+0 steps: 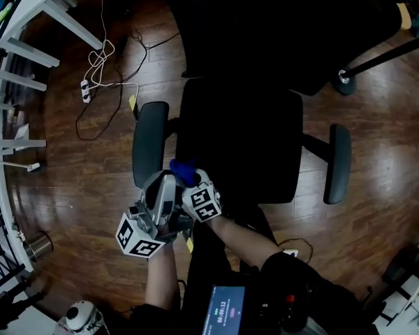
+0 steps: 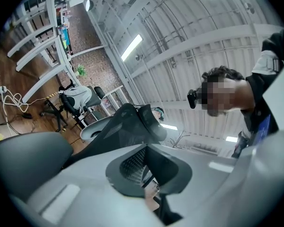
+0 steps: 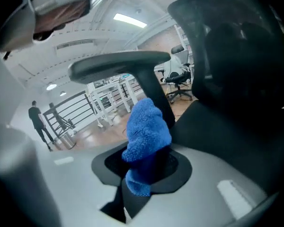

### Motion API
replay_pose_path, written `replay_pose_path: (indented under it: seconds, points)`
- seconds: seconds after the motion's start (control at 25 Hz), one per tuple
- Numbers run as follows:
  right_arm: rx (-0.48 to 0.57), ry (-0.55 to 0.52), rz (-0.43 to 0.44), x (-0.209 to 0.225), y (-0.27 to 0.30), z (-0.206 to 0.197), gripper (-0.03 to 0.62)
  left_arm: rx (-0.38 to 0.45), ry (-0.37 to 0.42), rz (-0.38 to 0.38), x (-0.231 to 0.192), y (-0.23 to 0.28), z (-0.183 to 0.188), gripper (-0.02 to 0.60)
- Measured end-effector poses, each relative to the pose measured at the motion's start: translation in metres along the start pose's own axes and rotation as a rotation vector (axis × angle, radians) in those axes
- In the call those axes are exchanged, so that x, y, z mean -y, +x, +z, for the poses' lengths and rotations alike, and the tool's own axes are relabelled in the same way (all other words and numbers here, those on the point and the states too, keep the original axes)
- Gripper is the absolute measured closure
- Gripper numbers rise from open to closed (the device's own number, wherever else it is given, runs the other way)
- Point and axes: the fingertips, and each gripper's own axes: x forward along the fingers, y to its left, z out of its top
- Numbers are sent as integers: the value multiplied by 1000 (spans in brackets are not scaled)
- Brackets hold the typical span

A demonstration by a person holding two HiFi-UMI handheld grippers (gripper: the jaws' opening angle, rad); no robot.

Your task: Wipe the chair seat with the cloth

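Note:
The black office chair seat (image 1: 241,145) fills the middle of the head view, with an armrest (image 1: 150,145) on its left. At the seat's front left corner my right gripper (image 1: 188,180) is shut on a blue fluffy cloth (image 1: 184,171). In the right gripper view the cloth (image 3: 146,131) sticks up out of the right gripper (image 3: 144,169), with the seat (image 3: 227,126) just beyond it. My left gripper (image 1: 162,190) hovers beside the right one, tilted upward. In its own view the left gripper (image 2: 149,167) looks shut with nothing in it, and the chair back (image 2: 128,126) rises behind.
The chair's right armrest (image 1: 337,162) stands out on the other side. A power strip with white and black cables (image 1: 86,89) lies on the wooden floor. White desk legs (image 1: 28,47) line the left edge. A metal can (image 1: 38,244) stands at lower left.

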Motion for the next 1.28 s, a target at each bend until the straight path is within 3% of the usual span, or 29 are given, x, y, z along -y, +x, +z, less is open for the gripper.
replay_pose_path:
  seconds: [0.12,0.28,0.4,0.6,0.84,1.0,1.16,1.28]
  points:
    - [-98,-40,-2,1,9,-38,491,-3,-2,4,-4,-3,0,578]
    - [-139,-93,-41,34,-22,-72,491,-6,-21,4,-9,-3,-2,578]
    - [-179,-28,-153,92,-81,-108,491,-19,-35,-10,-9,7,-11,578]
    - [-189,74,-415,198,-215,-160,491,-53,-50,-51,-9,36,-31,578]
    - [-190,117,-556,233,-272,-172,491,-99,-58,-69,-16,59,-54,578]
    - [-94,93,-549,232,-260,-125,491,-88,-58,-56,-18,61,-57,578]
    - [159,67,-490,242,-209,-6,491,-55,-58,-39,-28,59,-49,578]
    - [246,0,-388,256,-134,82,491,-27,-58,-34,-29,56,-38,578]
